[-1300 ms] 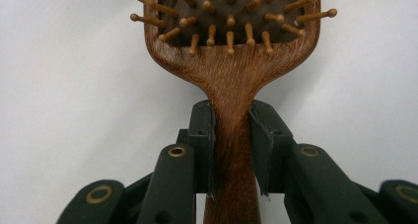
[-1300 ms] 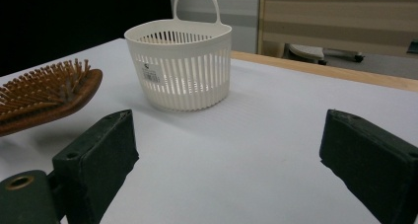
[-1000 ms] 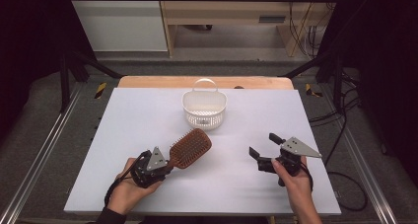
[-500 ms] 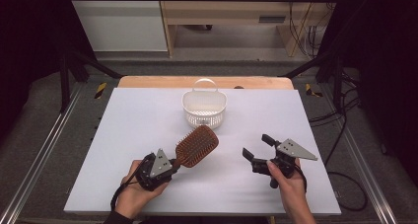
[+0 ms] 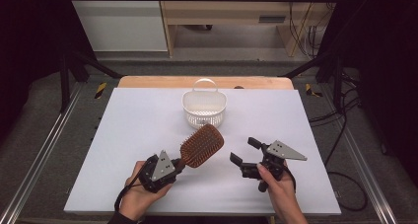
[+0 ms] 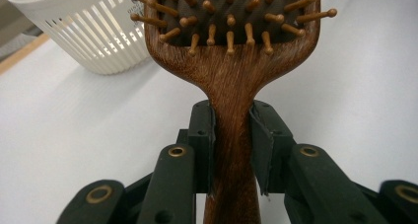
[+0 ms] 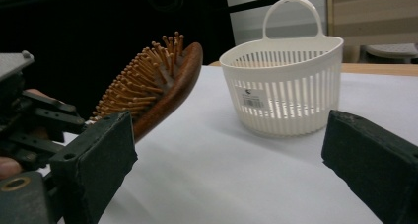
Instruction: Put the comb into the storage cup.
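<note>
High view: left gripper (image 5: 178, 163) tilting hairbrush (image 5: 201, 146) upward

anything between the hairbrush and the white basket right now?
Nothing visible. The left gripper is shut on the hairbrush by its handle, head raised toward the basket; bare table lies between. The right gripper is open, off to the side.

On the white table (image 5: 128, 135), the left gripper (image 5: 173, 164) is clamping the handle of a wooden hairbrush (image 5: 201, 146), whose head is tilting up toward the white basket (image 5: 204, 108) near the far edge, while the right gripper (image 5: 245, 151) is hanging open just beside the brush, empty.
</note>
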A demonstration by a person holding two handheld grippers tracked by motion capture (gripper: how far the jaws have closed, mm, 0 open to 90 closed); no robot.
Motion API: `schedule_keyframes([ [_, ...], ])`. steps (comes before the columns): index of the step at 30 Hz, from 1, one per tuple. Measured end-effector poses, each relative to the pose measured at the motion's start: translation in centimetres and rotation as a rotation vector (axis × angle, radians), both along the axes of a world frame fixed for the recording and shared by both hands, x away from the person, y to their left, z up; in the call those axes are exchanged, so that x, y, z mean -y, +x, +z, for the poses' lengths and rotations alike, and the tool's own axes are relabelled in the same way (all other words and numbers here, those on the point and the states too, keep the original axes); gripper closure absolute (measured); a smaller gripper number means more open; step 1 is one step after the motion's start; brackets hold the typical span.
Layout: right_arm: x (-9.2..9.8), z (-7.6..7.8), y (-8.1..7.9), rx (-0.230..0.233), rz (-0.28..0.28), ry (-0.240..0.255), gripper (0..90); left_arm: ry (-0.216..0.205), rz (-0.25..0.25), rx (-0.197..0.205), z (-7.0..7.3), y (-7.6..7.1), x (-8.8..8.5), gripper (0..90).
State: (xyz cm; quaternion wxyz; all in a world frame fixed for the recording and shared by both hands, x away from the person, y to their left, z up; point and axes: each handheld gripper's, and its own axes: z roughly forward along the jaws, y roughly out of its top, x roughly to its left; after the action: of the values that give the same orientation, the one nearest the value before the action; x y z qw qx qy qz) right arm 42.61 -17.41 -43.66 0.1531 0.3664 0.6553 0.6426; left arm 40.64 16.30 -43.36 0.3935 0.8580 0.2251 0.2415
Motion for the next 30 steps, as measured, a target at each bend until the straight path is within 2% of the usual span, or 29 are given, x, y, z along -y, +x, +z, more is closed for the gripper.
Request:
schedule_keyframes([
  [3,-0.5,0.0,0.0,-0.022,0.017,0.056,5.0,-0.011,-0.003,0.006,0.0,-0.1,0.2,72.0],
  [5,-1.0,0.0,0.0,-0.028,0.023,0.072,4.7,-0.005,-0.011,0.004,-0.1,-0.1,0.3,72.0],
  [10,-2.4,0.0,-0.1,-0.037,0.049,0.081,4.0,0.009,-0.025,0.012,-0.1,-0.3,0.8,72.0],
  [21,-4.5,0.1,-0.2,-0.070,0.072,0.090,5.0,-0.004,-0.036,0.044,0.1,-0.9,1.5,72.0],
  [24,-4.8,0.3,-0.2,-0.104,0.083,0.155,6.9,-0.001,-0.036,0.055,0.2,-1.0,1.7,72.0],
  [30,-5.5,0.8,-0.1,-0.129,0.096,0.198,9.7,-0.012,-0.033,0.072,0.4,-1.3,1.8,72.0],
])
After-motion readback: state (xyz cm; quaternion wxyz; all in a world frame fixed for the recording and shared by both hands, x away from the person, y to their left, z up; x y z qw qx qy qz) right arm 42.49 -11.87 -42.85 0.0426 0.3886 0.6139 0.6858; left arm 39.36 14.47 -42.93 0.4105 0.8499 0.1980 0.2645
